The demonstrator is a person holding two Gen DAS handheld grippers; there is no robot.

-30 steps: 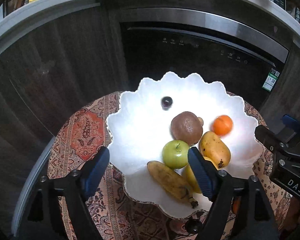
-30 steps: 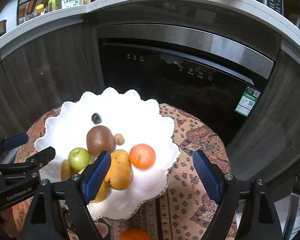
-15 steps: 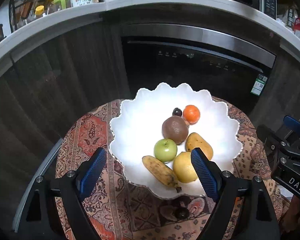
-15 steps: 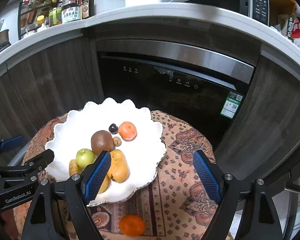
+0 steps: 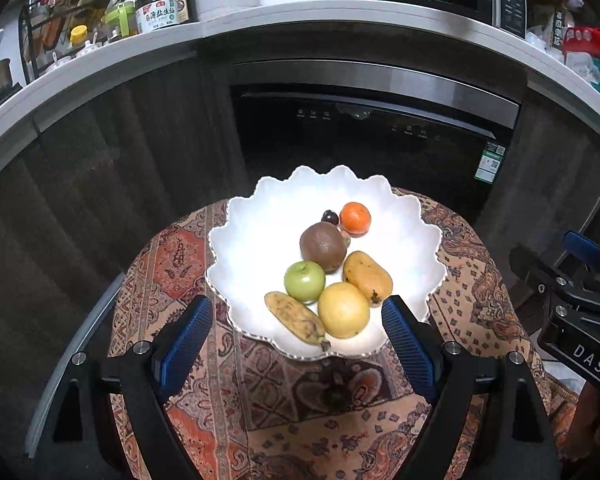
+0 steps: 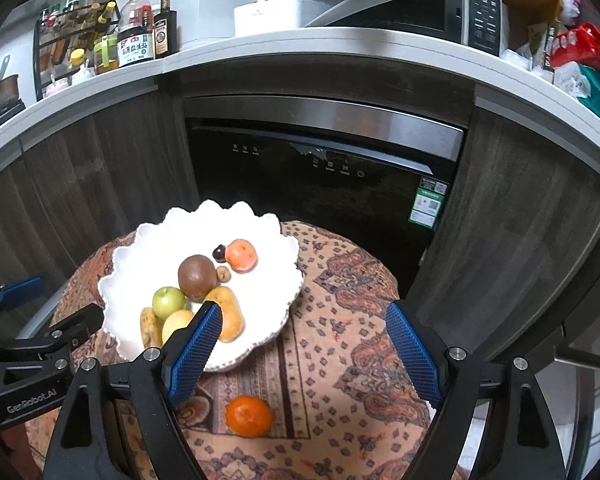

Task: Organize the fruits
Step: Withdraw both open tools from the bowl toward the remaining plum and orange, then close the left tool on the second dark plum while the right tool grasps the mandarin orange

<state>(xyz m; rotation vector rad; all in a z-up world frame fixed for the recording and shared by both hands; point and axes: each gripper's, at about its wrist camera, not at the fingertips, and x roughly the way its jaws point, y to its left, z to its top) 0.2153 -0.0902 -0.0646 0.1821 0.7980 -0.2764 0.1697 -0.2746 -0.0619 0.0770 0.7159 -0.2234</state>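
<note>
1. Sitting in a white scalloped bowl (image 5: 252, 240) on the patterned cloth (image 5: 228, 400) are a green apple (image 5: 304, 281), a brown kiwi (image 5: 323, 246), a spotted banana (image 5: 294, 317), a mango (image 5: 367, 277), a yellow fruit (image 5: 343, 310) and a tangerine (image 5: 355, 218).
2. Another tangerine (image 6: 248, 416) lies on the cloth, apart from the bowl.
3. Left claw (image 5: 296, 344) hangs over the bowl's near rim, fingers apart, empty.
4. Right claw (image 6: 306, 352) points down at the cloth, fingers apart, empty.

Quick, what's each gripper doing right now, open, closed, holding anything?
Left gripper: open, holding nothing, above the white scalloped plate.
Right gripper: open, holding nothing, above the patterned cloth.
</note>
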